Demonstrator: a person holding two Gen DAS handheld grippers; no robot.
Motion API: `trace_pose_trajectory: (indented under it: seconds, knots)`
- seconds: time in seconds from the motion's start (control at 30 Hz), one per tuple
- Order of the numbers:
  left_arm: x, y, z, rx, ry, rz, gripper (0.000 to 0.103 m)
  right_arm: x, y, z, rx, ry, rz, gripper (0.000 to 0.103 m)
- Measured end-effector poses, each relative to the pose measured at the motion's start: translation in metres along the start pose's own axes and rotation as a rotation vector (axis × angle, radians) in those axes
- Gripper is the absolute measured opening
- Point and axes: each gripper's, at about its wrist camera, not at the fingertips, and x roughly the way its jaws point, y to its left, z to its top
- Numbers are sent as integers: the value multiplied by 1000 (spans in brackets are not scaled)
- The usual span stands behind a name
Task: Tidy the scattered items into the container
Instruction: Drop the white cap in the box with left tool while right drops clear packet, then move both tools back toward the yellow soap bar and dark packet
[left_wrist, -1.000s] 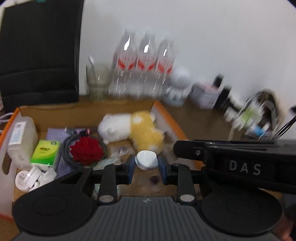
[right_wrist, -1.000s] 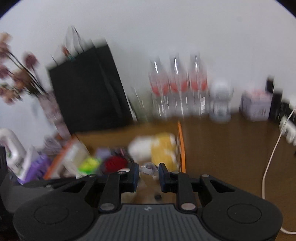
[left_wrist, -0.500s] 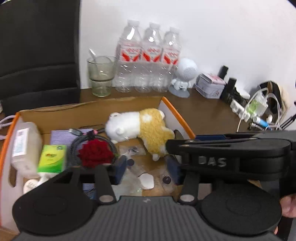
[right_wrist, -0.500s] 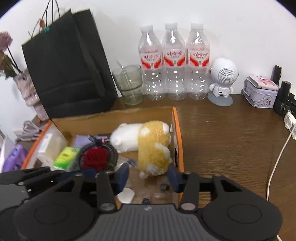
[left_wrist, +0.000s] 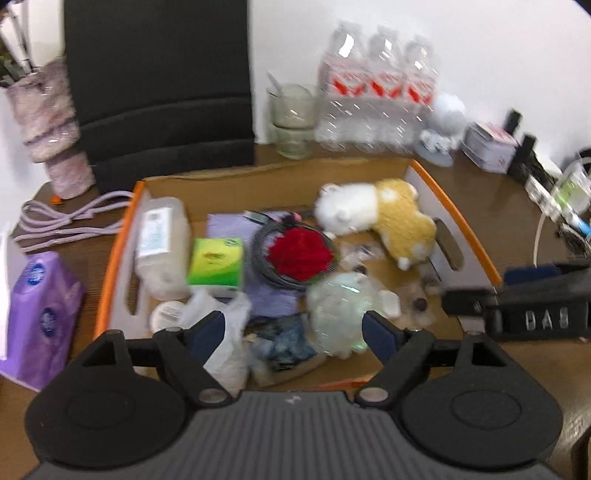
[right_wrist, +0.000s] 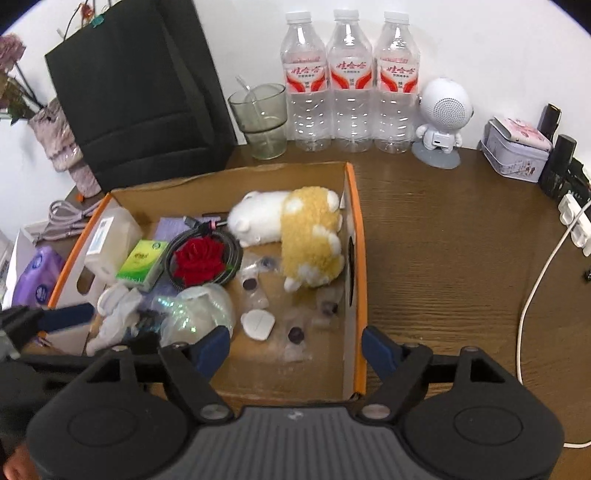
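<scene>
An orange-rimmed cardboard box holds a white-and-yellow plush toy, a red rose inside a coiled cable, a green tissue pack, a translucent bottle, a clear plastic dome, small packets and a white round case lying flat on the floor. My left gripper hovers over the box's near edge, jaws opening, nothing between them. My right gripper hangs over the near right corner, jaws also opening and empty.
Three water bottles, a glass cup, a white robot figure and a tin line the wall. A black bag stands at the back left, a purple pack left of the box, a white cable on the right.
Both grippers have gone from shut to wide open. The white round case left the left gripper's pads and now lies on the box floor. Both views have drawn back from the box.
</scene>
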Motion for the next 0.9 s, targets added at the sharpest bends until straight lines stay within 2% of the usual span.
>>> trace_pose_trajectory:
  seconds: [0.2, 0.3, 0.37, 0.43, 0.5, 0.67, 0.8, 0.9]
  knots:
    - [-29, 19, -10, -66, -173, 80, 84, -11, 10, -8, 6, -57, 30, 79]
    - [-57, 18, -24, -49, -291, 125, 89, -34, 18, -20, -9, -167, 72, 79]
    - [-75, 15, -37, -35, -379, 134, 99, -52, 24, -35, -23, -254, 96, 80]
    - [-90, 13, -53, -22, -444, 144, 99, -66, 30, -53, -34, -333, 94, 84]
    - [-99, 13, -70, -17, -467, 140, 101, -75, 37, -69, -62, -385, 82, 84]
    - [-120, 21, -149, -28, -514, 161, 103, -82, 54, -134, -193, -535, 31, 84]
    - [-139, 24, -220, -82, -530, 87, 103, -80, 65, -200, -204, -562, 102, 82]
    - [-138, 19, -247, -77, -508, 91, 103, -77, 68, -234, -178, -525, 154, 80]
